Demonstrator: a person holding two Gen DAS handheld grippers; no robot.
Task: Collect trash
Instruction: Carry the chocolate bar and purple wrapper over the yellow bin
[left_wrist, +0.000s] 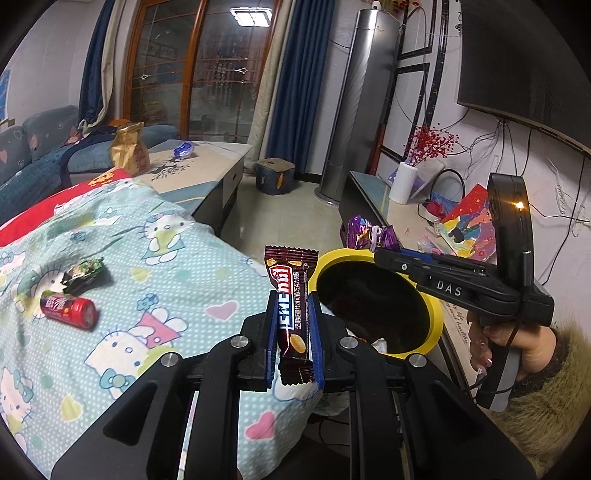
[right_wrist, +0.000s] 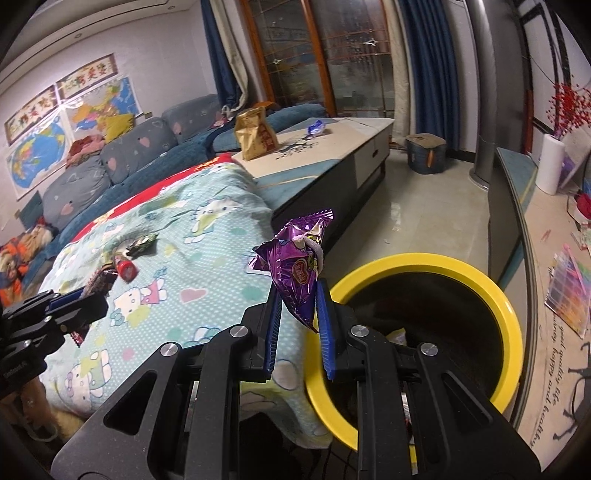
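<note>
Left gripper (left_wrist: 293, 317) pinches a brown bar (left_wrist: 291, 306), right gripper (right_wrist: 297, 314) pinches a purple bag (right_wrist: 297, 280), both by the yellow bin (right_wrist: 511, 332).

1. Brown candy bar wrapper (left_wrist: 293, 314): white lettering "nut" on a red panel, with further letters on a blue panel and a line of small Chinese characters, too small to read.
2. Black handheld gripper body (left_wrist: 454, 290): white letters "DAS".
3. Pale surface at right (right_wrist: 550, 373): cursive script, partly legible, "good quality life… happy and healthy".
</note>
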